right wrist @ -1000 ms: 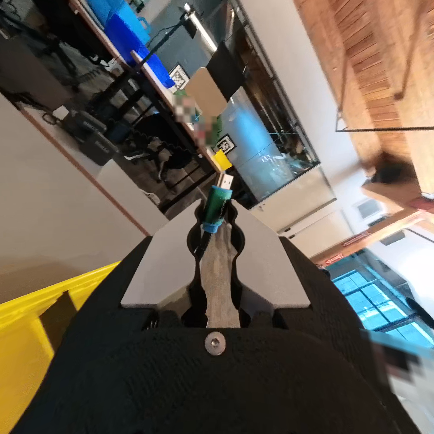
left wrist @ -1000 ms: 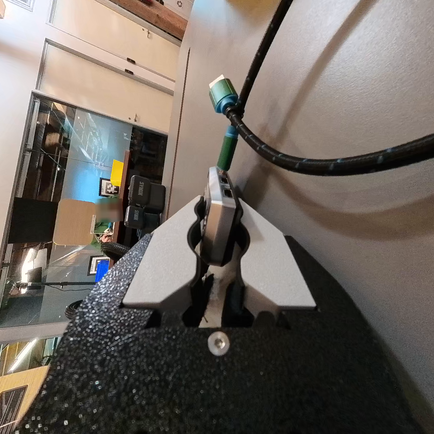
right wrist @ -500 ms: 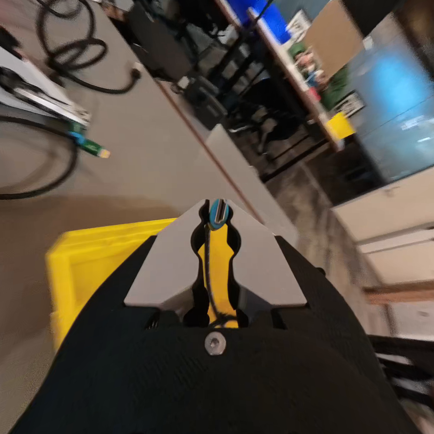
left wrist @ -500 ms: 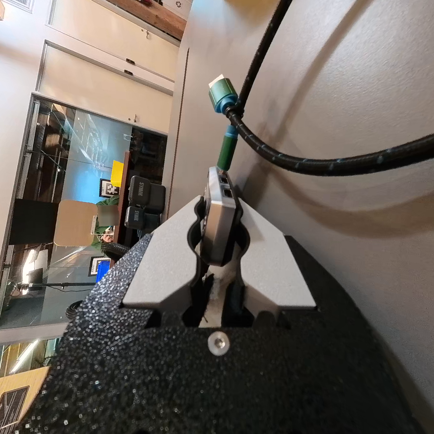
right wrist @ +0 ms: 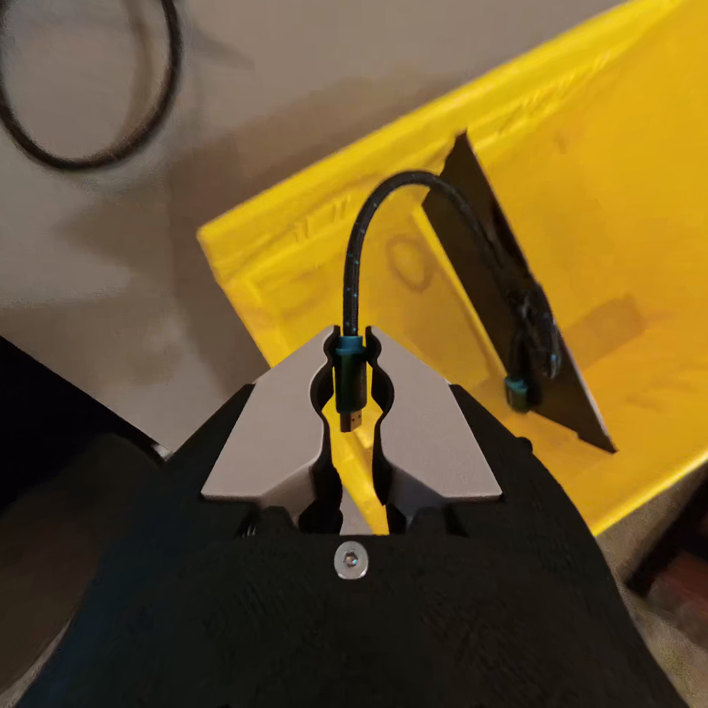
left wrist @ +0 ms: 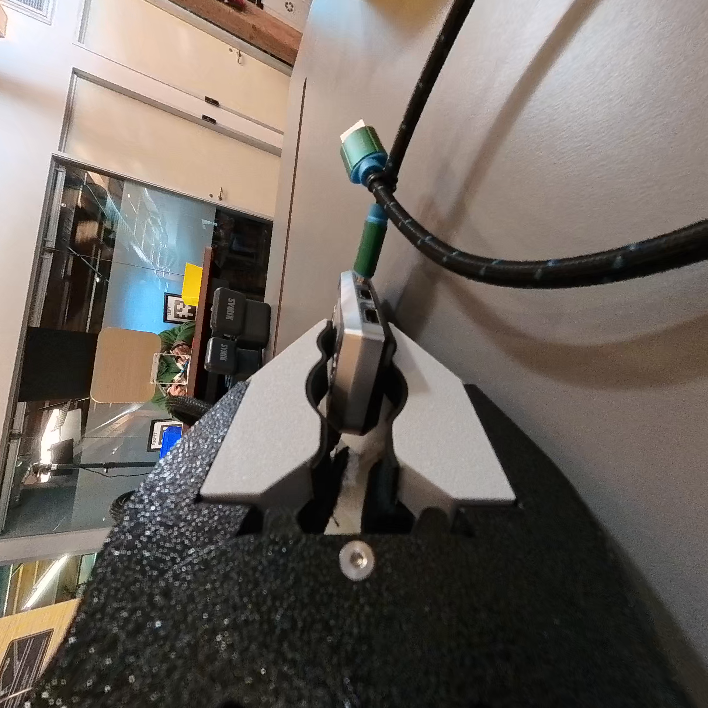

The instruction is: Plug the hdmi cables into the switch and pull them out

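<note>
My left gripper (left wrist: pixel 358 337) is shut on the silver HDMI switch (left wrist: pixel 356 364), held against the grey table. One green HDMI plug (left wrist: pixel 369 245) sits in the switch's far port, and two near ports show empty. A loose green plug (left wrist: pixel 360 155) on a black braided cable (left wrist: pixel 536 270) lies just beyond. My right gripper (right wrist: pixel 351 344) is shut on another green HDMI plug (right wrist: pixel 350 379), metal tip pointing back at the camera. Its braided cable (right wrist: pixel 367 226) arches over into the yellow bin (right wrist: pixel 574 268). A further green plug (right wrist: pixel 517 394) lies in the bin.
A dark divider (right wrist: pixel 494 287) stands inside the yellow bin. A black cable loop (right wrist: pixel 95 153) lies on the grey table at upper left of the right wrist view. Beyond the table edge in the left wrist view are black cases (left wrist: pixel 233 333) and a seated person (left wrist: pixel 172 344). The grippers' ends are close to 35 centimeters from one another.
My right gripper has swung from facing the room down over the yellow bin, still holding its plug, which now points tip-back. The left gripper and switch have not moved.
</note>
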A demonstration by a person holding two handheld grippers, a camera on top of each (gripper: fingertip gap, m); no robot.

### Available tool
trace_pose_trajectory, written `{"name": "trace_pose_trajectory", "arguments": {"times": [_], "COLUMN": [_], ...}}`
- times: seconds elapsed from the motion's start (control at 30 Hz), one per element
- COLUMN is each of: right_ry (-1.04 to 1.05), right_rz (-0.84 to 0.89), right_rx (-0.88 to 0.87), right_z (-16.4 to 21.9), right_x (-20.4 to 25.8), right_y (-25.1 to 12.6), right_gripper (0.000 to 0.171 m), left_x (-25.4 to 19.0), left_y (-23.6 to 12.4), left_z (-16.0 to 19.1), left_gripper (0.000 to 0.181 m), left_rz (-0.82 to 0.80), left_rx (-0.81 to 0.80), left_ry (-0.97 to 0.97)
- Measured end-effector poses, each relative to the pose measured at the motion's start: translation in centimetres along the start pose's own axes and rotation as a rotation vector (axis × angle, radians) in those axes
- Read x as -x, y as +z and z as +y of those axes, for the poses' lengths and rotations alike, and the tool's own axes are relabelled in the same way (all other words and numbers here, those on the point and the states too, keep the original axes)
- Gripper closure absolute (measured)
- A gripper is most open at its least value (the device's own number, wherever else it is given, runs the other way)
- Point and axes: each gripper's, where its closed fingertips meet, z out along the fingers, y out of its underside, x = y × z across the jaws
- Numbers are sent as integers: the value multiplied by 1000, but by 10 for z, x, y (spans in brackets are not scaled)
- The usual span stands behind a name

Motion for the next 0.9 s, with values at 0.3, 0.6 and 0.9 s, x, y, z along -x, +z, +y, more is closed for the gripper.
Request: {"name": "trace_pose_trajectory", "arguments": {"times": [0.3, 0.6, 0.9], "right_ry": [-65, -628, -479], "right_rz": [322, 712, 183], "right_rx": [238, -298, -470], "right_z": [28, -146, -210], "right_x": [-5, 100, 159], "right_y": [-28, -2, 134], "right_gripper": [111, 137, 137], "left_x": [0, 0, 0], "left_y": [1, 1, 0], "left_z": [0, 0, 0], "left_gripper": [158, 158, 158], "left_rz": [-1, -1, 7], "left_rx": [4, 8, 1], "left_ry": [1, 10, -7]}}
